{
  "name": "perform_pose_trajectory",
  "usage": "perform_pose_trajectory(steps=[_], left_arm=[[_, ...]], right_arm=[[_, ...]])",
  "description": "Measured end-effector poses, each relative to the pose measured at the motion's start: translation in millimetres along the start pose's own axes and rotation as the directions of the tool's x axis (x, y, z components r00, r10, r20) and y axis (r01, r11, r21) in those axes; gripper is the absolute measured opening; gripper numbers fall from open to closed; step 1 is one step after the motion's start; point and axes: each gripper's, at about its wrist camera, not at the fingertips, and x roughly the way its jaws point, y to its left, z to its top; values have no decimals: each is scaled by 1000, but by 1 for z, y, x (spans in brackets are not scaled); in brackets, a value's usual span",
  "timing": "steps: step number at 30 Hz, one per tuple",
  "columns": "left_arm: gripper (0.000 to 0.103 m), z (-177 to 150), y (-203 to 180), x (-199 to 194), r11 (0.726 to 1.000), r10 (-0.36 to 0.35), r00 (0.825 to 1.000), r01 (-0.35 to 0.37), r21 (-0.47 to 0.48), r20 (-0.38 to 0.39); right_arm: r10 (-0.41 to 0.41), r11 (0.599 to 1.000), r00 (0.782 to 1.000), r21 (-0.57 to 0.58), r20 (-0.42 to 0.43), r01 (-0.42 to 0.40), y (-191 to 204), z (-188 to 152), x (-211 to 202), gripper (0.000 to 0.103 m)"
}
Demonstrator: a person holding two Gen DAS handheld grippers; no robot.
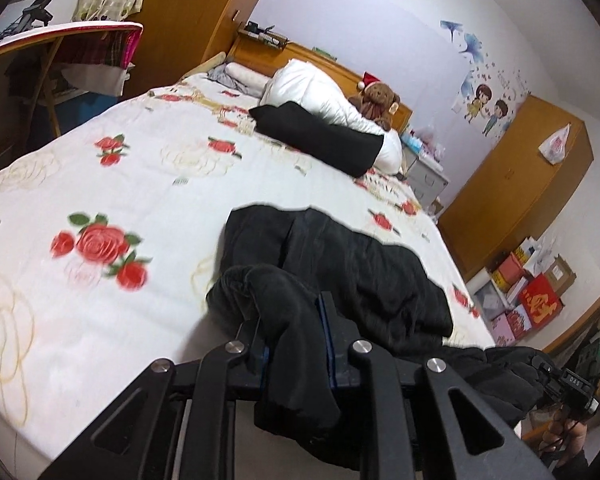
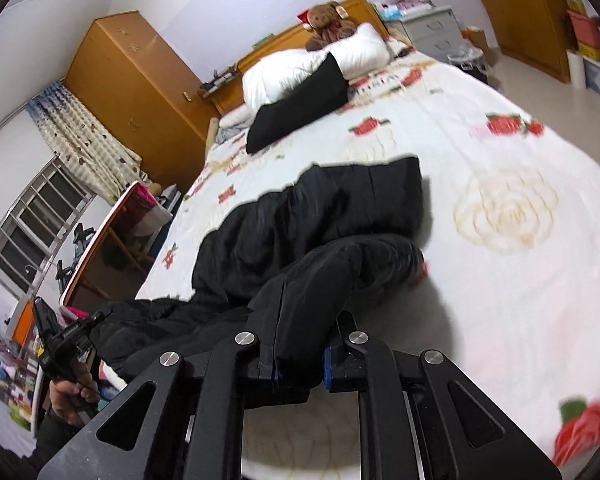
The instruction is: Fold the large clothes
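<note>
A large black padded garment (image 1: 352, 276) lies on the rose-print bed (image 1: 120, 184), its near edge lifted toward me. My left gripper (image 1: 290, 326) is shut on a bunched black fold of it at the bed's near edge. My right gripper (image 2: 300, 354) is shut on another fold of the same garment (image 2: 320, 216), which stretches away across the bed (image 2: 500, 208). Each gripper shows in the other's view, the right one (image 1: 572, 384) at the lower right and the left one (image 2: 60, 340) at the lower left, both hand-held.
A folded black cloth (image 1: 320, 136) leans on white pillows (image 1: 320, 84) with a teddy bear (image 1: 376, 102) at the headboard. A wooden wardrobe (image 1: 516, 196) and stacked boxes (image 1: 520, 296) stand on the right. A table (image 1: 40, 48) stands on the left.
</note>
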Motion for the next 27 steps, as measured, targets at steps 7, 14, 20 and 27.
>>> perform_pose_trajectory(steps=[7, 14, 20, 27], left_arm=[[20, 57, -2, 54, 1000, -5, 1000, 5, -27, 12], [20, 100, -4, 142, 999, 37, 998, -37, 1, -41], [20, 106, 11, 219, 997, 71, 992, -70, 13, -108], [26, 100, 23, 275, 998, 64, 979, -67, -8, -194]], right_arm=[[-12, 1000, 999, -12, 42, 13, 5, 60, 38, 14], [-82, 997, 997, 16, 2, 82, -10, 115, 116, 14], [-115, 990, 989, 76, -89, 121, -46, 134, 191, 15], [-134, 984, 978, 99, -157, 151, -74, 133, 244, 21]])
